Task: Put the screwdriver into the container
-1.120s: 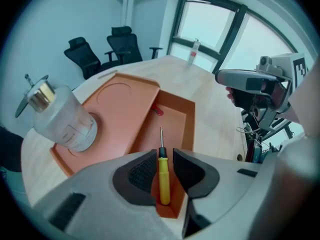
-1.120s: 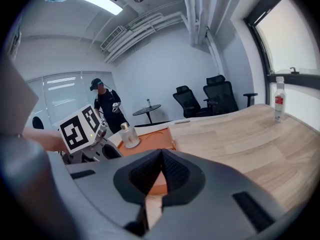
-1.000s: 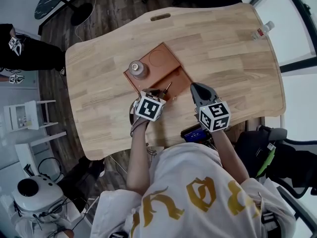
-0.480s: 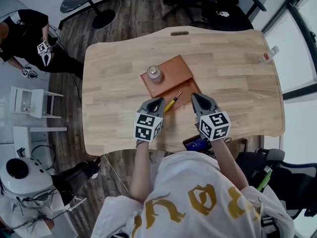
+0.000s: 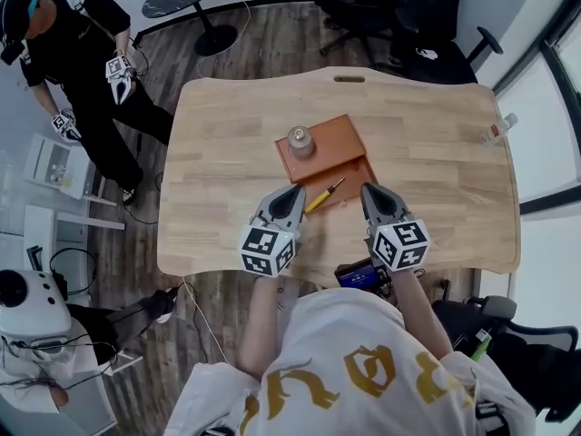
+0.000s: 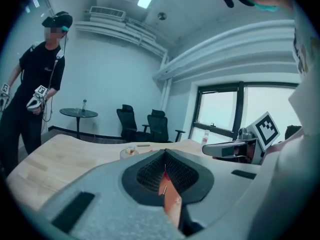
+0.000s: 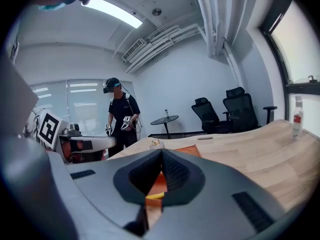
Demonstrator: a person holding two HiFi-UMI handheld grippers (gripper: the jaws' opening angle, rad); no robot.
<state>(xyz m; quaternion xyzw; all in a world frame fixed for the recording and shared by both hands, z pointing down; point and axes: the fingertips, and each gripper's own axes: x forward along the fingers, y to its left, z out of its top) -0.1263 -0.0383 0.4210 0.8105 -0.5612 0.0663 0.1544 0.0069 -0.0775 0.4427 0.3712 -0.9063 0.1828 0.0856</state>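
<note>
A screwdriver [image 5: 324, 194] with a yellow handle lies slanted on the table, its shaft reaching onto the front edge of the orange-brown container tray [image 5: 343, 136]. My left gripper [image 5: 295, 192] is shut and empty, just left of the handle. The right gripper [image 5: 368, 189] is shut too, a little right of the shaft's tip. In the left gripper view, the left gripper [image 6: 165, 154] shows a bit of metal shaft [image 6: 163, 189] through the slit under its joined tips. Under the right gripper [image 7: 161, 151], a bit of the yellow handle [image 7: 156, 196] shows.
A small round jar [image 5: 300, 141] stands on the tray's left part. A dark device [image 5: 359, 272] sits at the table's near edge and a water bottle [image 5: 499, 127] at its right edge. A person in black [image 5: 86, 34] stands beyond the table's left end; office chairs [image 5: 408, 12] stand behind.
My left gripper has drawn back from the tray's front toward me. The screwdriver now lies free between the two grippers. The head view has shifted.
</note>
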